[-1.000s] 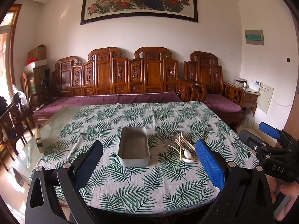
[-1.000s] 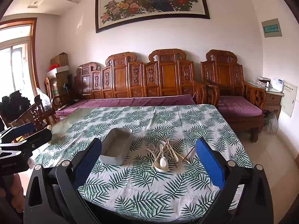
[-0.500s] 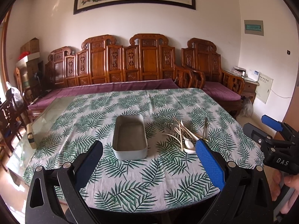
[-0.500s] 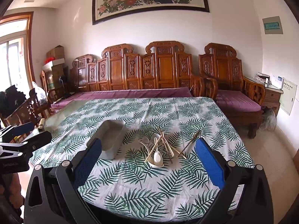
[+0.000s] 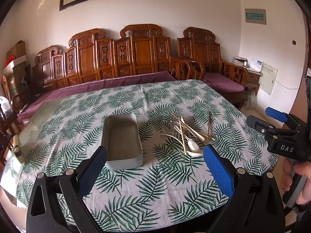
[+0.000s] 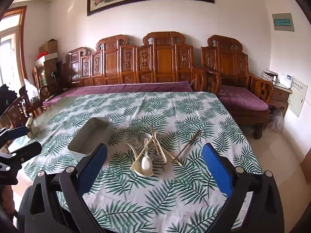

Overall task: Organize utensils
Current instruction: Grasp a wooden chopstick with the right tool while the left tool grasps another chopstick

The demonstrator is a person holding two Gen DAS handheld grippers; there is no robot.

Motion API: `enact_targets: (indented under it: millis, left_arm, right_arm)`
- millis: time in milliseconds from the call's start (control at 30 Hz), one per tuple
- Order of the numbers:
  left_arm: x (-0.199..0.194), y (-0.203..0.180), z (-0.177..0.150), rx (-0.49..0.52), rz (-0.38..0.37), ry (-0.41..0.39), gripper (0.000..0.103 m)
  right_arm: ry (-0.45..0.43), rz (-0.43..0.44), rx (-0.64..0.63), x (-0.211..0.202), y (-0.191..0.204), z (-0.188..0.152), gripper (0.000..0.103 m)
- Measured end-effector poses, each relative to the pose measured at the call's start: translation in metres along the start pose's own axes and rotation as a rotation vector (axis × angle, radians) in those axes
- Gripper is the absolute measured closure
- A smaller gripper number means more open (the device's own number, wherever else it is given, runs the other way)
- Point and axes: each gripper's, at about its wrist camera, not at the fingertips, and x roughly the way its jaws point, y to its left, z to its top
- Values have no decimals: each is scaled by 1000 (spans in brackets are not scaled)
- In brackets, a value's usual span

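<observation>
Left gripper (image 5: 154,167) and right gripper (image 6: 154,167) spread wide, grasping nothing, above the surface's (image 5: 136,198) near edge. Utensils (image 6: 153,151), perhaps 3 spoons among chopsticks, piled mid-surface beside tray (image 5: 122,136).

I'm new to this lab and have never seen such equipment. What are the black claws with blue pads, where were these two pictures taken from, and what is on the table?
Each claw is a hand-held two-finger gripper carrying its own camera, so each picture looks forward between that gripper's fingers. One view is from the left gripper, the other from the right gripper. Both are open and hold nothing. On the palm-leaf patterned tablecloth lie an empty grey rectangular tray and, to its right, a loose pile of white spoons and wooden chopsticks. At the right edge of the left view you see the right gripper from outside, in the person's hand.
</observation>
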Motion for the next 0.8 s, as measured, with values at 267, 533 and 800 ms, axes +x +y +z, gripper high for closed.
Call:
enact_targets:
  millis: [267, 533, 800]
  left_arm:
    - [40, -7, 0, 12, -28, 57, 7]
    - [76, -6, -3, -8, -58, 112, 7]
    - [104, -9, -4, 5, -70, 151, 13]
  right_arm:
    - [64, -12, -27, 37, -21, -2, 9]
    - [176, 21, -48, 90, -40, -8, 21]
    - [322, 39, -45, 165, -59, -25, 36]
